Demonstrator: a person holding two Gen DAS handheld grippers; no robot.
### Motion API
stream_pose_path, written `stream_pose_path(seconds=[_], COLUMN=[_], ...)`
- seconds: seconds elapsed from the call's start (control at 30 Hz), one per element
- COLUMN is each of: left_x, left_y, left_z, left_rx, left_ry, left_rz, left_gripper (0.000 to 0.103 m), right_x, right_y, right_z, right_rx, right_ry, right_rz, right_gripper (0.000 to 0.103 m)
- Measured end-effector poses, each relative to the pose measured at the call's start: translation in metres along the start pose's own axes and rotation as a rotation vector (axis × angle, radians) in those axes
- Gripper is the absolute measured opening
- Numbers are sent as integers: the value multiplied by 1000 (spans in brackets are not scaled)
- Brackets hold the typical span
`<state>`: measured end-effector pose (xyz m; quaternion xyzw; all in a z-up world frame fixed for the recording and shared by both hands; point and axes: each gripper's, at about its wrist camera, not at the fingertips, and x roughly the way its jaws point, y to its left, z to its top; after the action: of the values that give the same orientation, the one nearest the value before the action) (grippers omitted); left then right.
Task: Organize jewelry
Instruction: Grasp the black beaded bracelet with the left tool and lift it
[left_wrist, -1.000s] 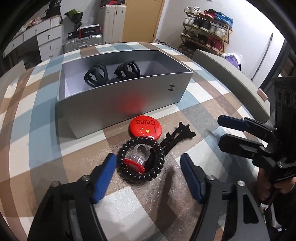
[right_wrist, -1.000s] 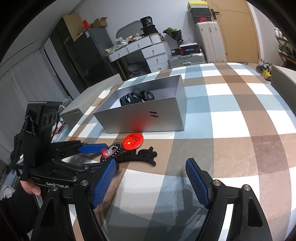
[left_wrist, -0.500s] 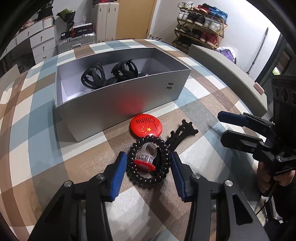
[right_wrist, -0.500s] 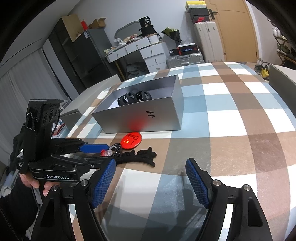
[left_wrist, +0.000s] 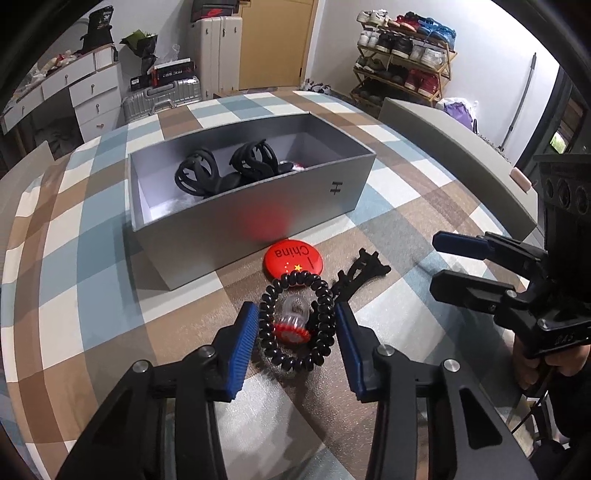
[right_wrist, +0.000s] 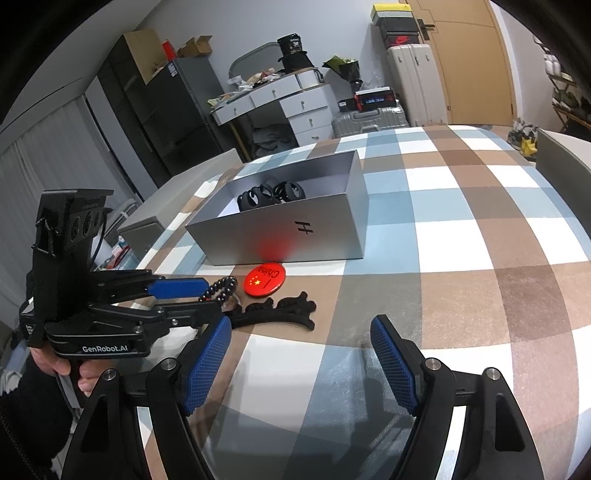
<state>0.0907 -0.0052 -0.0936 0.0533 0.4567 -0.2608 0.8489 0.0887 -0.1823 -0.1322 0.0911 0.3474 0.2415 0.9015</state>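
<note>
A black spiral bracelet (left_wrist: 317, 314) lies on the checked tablecloth with a clear ring with a red rim (left_wrist: 293, 319) inside its loop. My left gripper (left_wrist: 293, 332) has its blue pads on both sides of the bracelet, touching or nearly touching it. A red China badge (left_wrist: 291, 254) and a black hair clip (left_wrist: 360, 271) lie just beyond. The grey open box (left_wrist: 266, 225) behind holds two black hair claws (left_wrist: 229, 168). My right gripper (right_wrist: 301, 363) is open and empty, above the table beside the clip (right_wrist: 284, 314).
A grey box lid (left_wrist: 454, 155) lies at the table's right edge. A second grey lid or box (right_wrist: 142, 227) sits at the left edge in the right wrist view. Drawers, suitcases and a shoe rack stand beyond the table.
My left gripper has moved forward and narrowed its jaws from wide open to the sides of the bracelet. The right gripper has stayed nearly still and open.
</note>
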Motion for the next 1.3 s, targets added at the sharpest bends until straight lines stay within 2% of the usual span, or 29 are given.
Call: stream_pose_path(seconds=[0.2, 0.33, 0.6, 0.73, 0.93, 1.1, 1.17, 1.2, 1.27, 1.3], left_x=[-12, -28, -60, -68, -73, -72, -73, -74, -75, -76], left_y=[2, 12, 43, 52, 67, 74, 75, 75, 77, 78], left_z=[-1, -6, -29, -40, -55, -62, -64, -65, -65, -65], left_rx=[-33, -104, -260, -302, -371, -393, -396, -395, -400, -403], left_ry=[-45, -105, -213, -231, -240, -220, -222, -220, -219, -220], left_rz=[11, 38, 148, 187, 197, 217, 224, 226, 227, 227], left_gripper=[37, 37, 37, 37, 37, 37, 37, 37, 37, 37], right_x=[-1, 1, 22, 38, 62, 79, 84, 85, 86, 86], right_y=[3, 11, 47, 66, 88, 94, 95, 95, 95, 94], right_z=[0, 2, 15, 19, 16, 13, 12, 12, 13, 13], right_rx=[-5, -28, -135, -186, -258, -292, -307, -315, -316, -315], right_ry=[1, 10, 34, 41, 92, 139, 150, 153, 154, 160], right_rz=[-2, 6, 59, 67, 70, 18, -29, -40, -42, -39], right_gripper=[78, 78, 78, 78, 77, 68, 60, 59, 54, 48])
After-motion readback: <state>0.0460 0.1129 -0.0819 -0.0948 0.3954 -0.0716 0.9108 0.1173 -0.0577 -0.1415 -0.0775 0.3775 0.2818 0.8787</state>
